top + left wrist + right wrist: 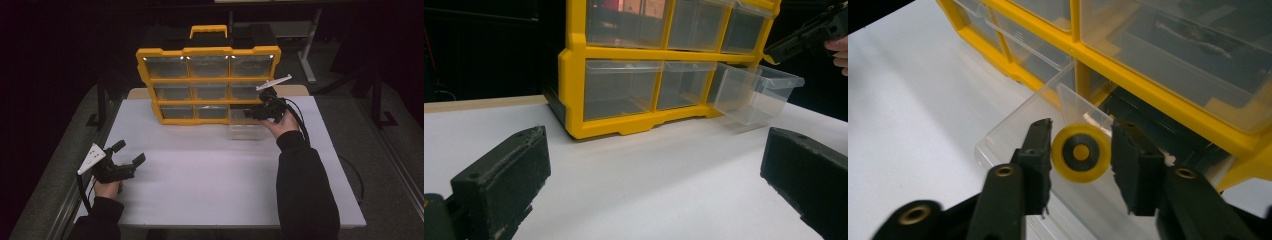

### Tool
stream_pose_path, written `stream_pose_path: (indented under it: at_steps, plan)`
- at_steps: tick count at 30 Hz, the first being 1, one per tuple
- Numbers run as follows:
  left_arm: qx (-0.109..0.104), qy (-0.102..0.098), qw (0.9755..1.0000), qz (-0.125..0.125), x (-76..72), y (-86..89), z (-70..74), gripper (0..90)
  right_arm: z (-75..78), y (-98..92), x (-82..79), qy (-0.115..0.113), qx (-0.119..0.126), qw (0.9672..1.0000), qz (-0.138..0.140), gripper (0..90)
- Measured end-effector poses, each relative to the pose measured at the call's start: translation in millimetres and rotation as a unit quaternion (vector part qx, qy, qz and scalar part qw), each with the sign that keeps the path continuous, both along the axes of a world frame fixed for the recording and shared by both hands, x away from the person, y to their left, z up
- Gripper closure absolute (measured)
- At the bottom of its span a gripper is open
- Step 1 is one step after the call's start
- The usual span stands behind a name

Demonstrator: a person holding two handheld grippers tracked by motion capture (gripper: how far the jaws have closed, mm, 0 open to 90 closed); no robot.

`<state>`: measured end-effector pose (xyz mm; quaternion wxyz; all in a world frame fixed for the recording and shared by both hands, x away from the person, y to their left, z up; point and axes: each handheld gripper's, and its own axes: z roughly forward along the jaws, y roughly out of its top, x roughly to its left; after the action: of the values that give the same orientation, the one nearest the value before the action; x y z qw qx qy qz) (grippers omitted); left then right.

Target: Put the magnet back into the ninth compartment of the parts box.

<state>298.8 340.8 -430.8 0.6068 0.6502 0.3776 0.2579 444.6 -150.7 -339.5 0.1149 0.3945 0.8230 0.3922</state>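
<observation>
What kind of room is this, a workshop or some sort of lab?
Probably a lab or test bench rather than a working workshop: a plain white table in a dark room, bearing a yellow parts organiser with clear drawers, one clear drawer pulled out, and a person working with a hand-held gripper in each hand.

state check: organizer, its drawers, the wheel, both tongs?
Organizer: upright on the table, handle up.
Bottom right drawer: pulled out, tilted down.
Other drawers: closed.
Wheel: between the right tongs' pads over the pulled drawer, narrow gaps either side.
Right tongs: open, barely wider than the wheel.
Left tongs: open, holding nothing, resting near the table edge.
</observation>
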Motion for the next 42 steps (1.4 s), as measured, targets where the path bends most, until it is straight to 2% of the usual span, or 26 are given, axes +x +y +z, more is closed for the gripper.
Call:
stream_pose_path:
  at_steps: [6, 12, 18, 23, 26, 29, 42]
  plan:
    - [0.0, 0.001, 1.0, 0.0, 0.1, -0.1, -0.1, 0.0, -4.5, -2.0, 0.8, 0.021, 0.008, 0.9997, -0.003, 39.2]
    - [0.001, 0.0, 1.0, -0.001, 0.2, -0.9, -0.2, 0.0, -7.6, -8.4, -1.8, 0.023, 0.018, 0.9995, -0.01, 17.0]
    - [0.001, 0.0, 1.0, -0.001, 0.1, -0.7, -0.2, 0.0, -6.1, -11.8, -7.1, 0.021, 0.023, 0.9995, -0.007, 1.2]
    - [0.002, 0.0, 1.0, -0.001, -0.1, -1.0, 0.0, 0.0, -1.0, -11.7, -13.3, 0.007, 0.031, 0.9995, -0.005, 0.0]
    - [0.002, 0.0, 1.0, 0.0, -0.1, -0.9, 0.0, 0.0, -1.0, -10.3, -17.2, -0.001, 0.024, 0.9997, -0.005, 0.0]
    - [0.002, 0.0, 1.0, 0.0, -0.1, -0.9, -0.1, 0.0, -0.8, -11.0, -21.3, -0.008, 0.028, 0.9996, -0.003, 0.0]
    - [0.002, 0.0, 1.0, 0.001, -0.4, -0.8, 0.1, 0.0, -4.7, -19.7, -35.6, -0.018, 0.043, 0.9989, -0.007, 0.0]
